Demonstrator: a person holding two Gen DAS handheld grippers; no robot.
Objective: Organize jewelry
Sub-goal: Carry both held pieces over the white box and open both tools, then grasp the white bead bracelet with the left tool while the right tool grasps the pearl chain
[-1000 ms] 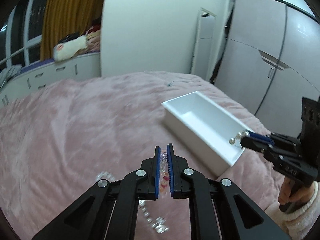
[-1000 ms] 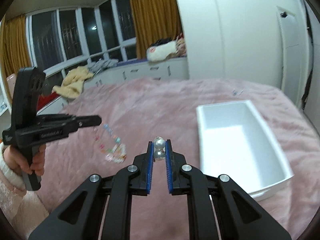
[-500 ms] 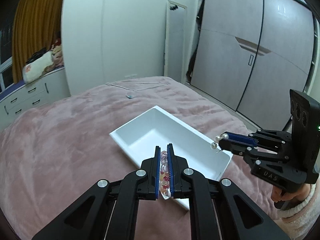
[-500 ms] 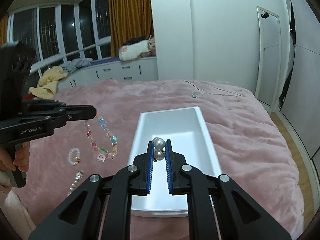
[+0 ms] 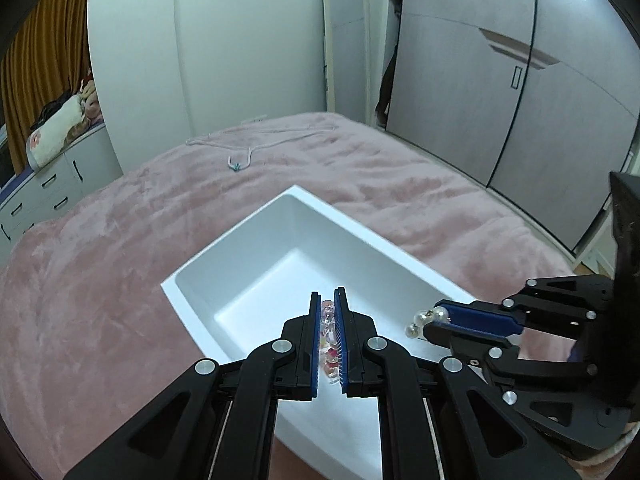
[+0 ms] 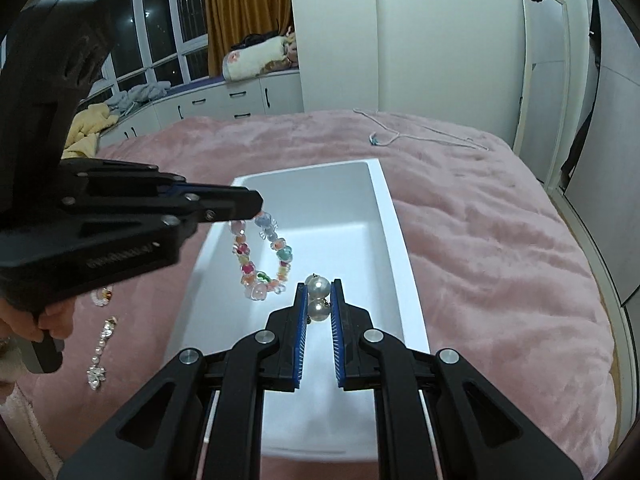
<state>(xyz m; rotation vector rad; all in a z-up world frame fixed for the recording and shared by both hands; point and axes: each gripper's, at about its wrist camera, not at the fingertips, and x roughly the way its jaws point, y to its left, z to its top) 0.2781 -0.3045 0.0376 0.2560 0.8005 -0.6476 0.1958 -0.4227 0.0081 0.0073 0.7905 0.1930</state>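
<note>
The deposit step is in hand: a beaded bracelet is held clamped in the left gripper and a pearl earring in the right gripper, both suspended above the white storage bin, which appears empty; next, each gripper is to be opened so the pieces drop inside, not onto the pink blanket

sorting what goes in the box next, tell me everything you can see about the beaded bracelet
The beaded bracelet is a closed loop of small translucent beads in pink, orange, green, blue and clear, some flower-shaped, glossy like plastic or glass. The left gripper pinches its top between the fingers, so the loop hangs free, a larger pale pink bead at its lowest point. It hangs over the open white box; whether it touches the box is unclear. In the left wrist view only a few beads show between the blue pads.
</note>
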